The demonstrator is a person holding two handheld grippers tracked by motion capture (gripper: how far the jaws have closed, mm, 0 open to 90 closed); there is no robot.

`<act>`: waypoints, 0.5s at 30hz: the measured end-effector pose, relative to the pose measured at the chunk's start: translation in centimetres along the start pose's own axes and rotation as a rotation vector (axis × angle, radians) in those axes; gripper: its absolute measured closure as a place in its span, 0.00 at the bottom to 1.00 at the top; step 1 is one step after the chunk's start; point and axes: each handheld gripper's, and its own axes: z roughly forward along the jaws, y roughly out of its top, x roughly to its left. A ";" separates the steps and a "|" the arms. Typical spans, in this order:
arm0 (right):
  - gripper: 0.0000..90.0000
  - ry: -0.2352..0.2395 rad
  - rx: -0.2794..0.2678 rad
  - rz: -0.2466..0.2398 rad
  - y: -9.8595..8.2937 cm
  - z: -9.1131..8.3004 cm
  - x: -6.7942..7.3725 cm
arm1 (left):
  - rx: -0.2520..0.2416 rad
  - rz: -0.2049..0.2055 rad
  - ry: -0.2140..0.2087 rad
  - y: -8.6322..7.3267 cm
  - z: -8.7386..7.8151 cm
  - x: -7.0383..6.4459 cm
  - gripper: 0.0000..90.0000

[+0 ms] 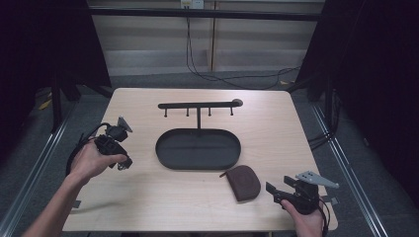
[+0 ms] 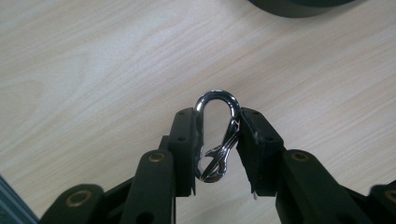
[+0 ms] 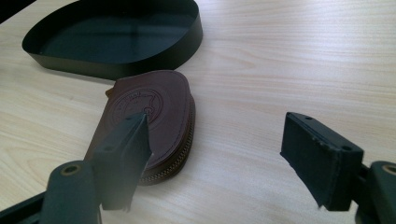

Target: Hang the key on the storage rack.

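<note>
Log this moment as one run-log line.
left gripper: shut on carabiner clip | right gripper: open beside brown pouch | black tray: empty | hook rack: bare

Pale wood-grain table point(image 1: 148, 207) at centre frame; on it a matt black oval tray point(image 1: 163, 153) with a black hook rack point(image 1: 197, 105). Lower right: dark brown pouch point(image 3: 154, 112), embossed round emblem, brass-coloured zip. Shiny silver carabiner point(image 2: 218, 135) between black jaws.

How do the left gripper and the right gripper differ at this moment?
The left gripper is shut on a silver carabiner clip; the right gripper stands open and holds nothing. The left gripper is over bare table, while the right gripper faces a brown leather pouch, its left jaw over the pouch's edge. Both have black jaws.
</note>
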 end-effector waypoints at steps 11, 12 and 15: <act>0.26 0.001 -0.004 0.004 0.0 -0.1 0.0 | 0.010 0.041 -0.007 1.3 -2.6 -1.4 0.75; 0.26 0.001 -0.004 0.004 0.0 -0.1 0.0 | 0.010 0.041 -0.007 1.3 -2.6 -1.4 0.75; 0.26 0.001 -0.006 0.006 0.0 -0.1 0.0 | 0.015 0.049 0.001 1.8 -3.3 -1.9 0.75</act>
